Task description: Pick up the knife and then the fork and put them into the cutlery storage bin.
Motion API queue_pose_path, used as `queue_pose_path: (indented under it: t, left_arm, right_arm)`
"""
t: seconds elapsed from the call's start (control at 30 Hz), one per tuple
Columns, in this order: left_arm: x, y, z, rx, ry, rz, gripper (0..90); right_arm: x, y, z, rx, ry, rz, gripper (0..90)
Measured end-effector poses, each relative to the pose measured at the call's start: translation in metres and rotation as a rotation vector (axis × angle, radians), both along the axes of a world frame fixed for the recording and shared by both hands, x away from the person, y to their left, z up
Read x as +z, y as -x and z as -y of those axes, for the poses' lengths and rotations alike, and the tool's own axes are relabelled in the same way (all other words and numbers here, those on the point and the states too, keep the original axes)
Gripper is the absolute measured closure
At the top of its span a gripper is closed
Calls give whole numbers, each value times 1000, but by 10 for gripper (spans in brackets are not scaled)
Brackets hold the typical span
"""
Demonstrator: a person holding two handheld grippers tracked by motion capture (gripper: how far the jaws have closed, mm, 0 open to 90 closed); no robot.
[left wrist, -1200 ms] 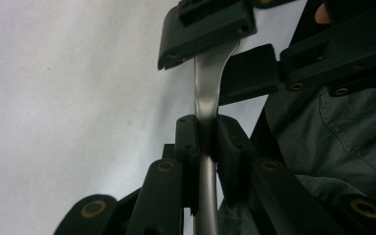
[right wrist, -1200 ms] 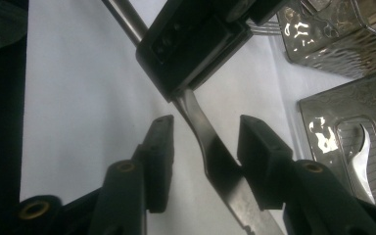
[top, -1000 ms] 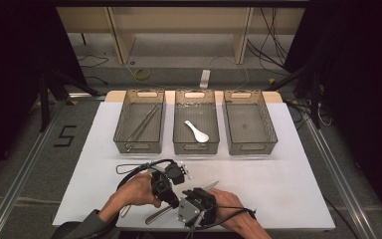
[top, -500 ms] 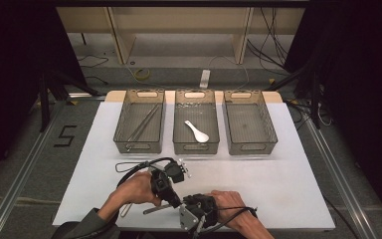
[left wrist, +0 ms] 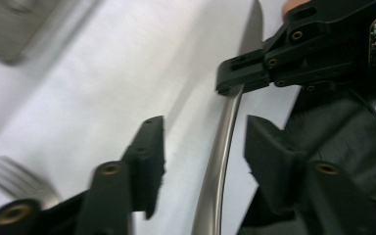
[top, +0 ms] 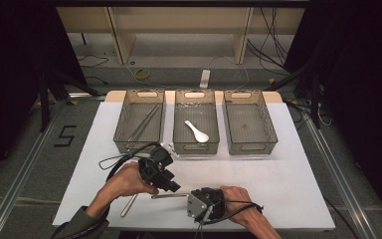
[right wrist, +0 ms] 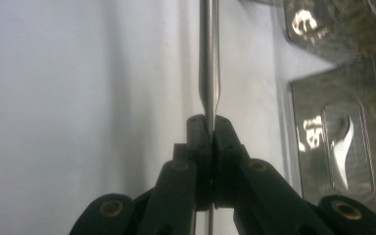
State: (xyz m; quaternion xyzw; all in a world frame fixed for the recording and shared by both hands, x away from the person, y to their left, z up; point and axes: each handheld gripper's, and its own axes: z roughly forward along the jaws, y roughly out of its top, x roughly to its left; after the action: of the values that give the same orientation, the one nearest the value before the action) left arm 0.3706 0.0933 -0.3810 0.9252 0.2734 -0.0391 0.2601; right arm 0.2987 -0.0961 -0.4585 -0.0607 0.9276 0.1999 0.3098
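A person's two hands each hold black two-jaw tongs over a white table (top: 288,174). The right tongs (right wrist: 209,128) are clenched on the blade of a slim silver metal table knife (top: 170,195), whose length runs straight away from the jaws in the right gripper view. In the high view the knife lies level between the two tongs, just above or on the table; which one cannot be told.

The left tongs (left wrist: 203,147) are released, jaws standing apart on either side of the knife's handle without closing on it. In the left gripper view the right tongs pinch the serrated blade just beyond.

A silver metal fork (left wrist: 14,177) lies on the table beside the left tongs, on their outer side.

Well beyond both tongs stand three grey wire-mesh trays in a row. The left tray (top: 123,127) holds thin metal sticks (top: 144,122), the middle tray (top: 180,130) a white ceramic soup spoon (top: 197,131), and the right tray (top: 268,124) is farthest from the left tongs
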Motion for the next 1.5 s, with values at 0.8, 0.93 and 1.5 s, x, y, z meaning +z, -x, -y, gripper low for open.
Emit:
queue_pose_path:
  t: [0.8,0.93,1.5]
  left_arm:
    - [-22,8,-80,313,168,215,239]
    - [-30,8,-90,353,190,221,222]
    - [-37,21,-97,356,207,245,207]
  right_arm:
    - [53,-82,95,-563,-483,-314,893]
    - [64,-101,109,-636,-559,-352,892]
    - [94,-185,136,-882,-656,-404,892]
